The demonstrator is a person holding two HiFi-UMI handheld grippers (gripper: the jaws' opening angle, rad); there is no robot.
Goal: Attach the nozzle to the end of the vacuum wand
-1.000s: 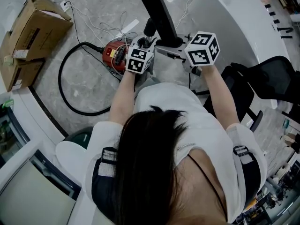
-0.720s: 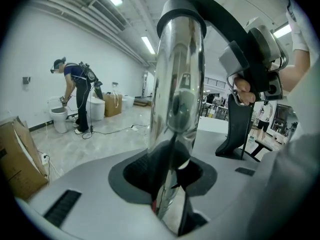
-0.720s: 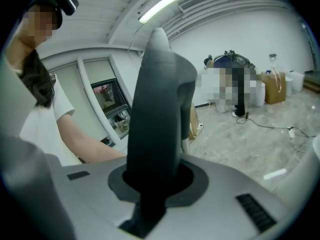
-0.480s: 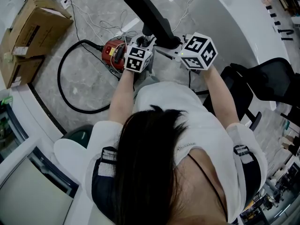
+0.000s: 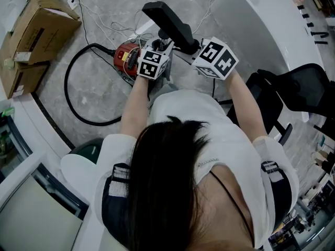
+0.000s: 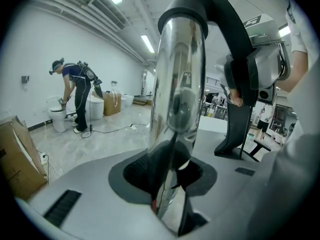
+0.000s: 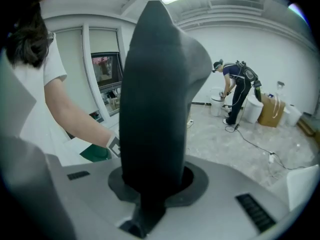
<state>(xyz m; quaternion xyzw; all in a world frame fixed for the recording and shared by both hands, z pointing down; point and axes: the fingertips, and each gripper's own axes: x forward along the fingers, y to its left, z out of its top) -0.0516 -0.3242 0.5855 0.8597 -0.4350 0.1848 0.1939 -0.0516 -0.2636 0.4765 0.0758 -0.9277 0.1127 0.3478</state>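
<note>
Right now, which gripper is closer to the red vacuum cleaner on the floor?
Left. The left gripper, gripping the chrome wand, hovers beside the red vacuum cleaner; the right gripper, gripping the black nozzle, lies beyond it.

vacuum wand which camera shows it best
Left gripper view: the shiny vacuum wand fills it, clamped between the jaws. Head view shows just its end by the nozzle; right gripper view shows none of it.

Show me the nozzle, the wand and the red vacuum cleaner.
nozzle point(image 5: 171, 26), head view: middle of its black body.
wand point(image 6: 177, 84), left gripper view: its chrome tube.
red vacuum cleaner point(image 5: 124, 55), head view: its red casing.
</note>
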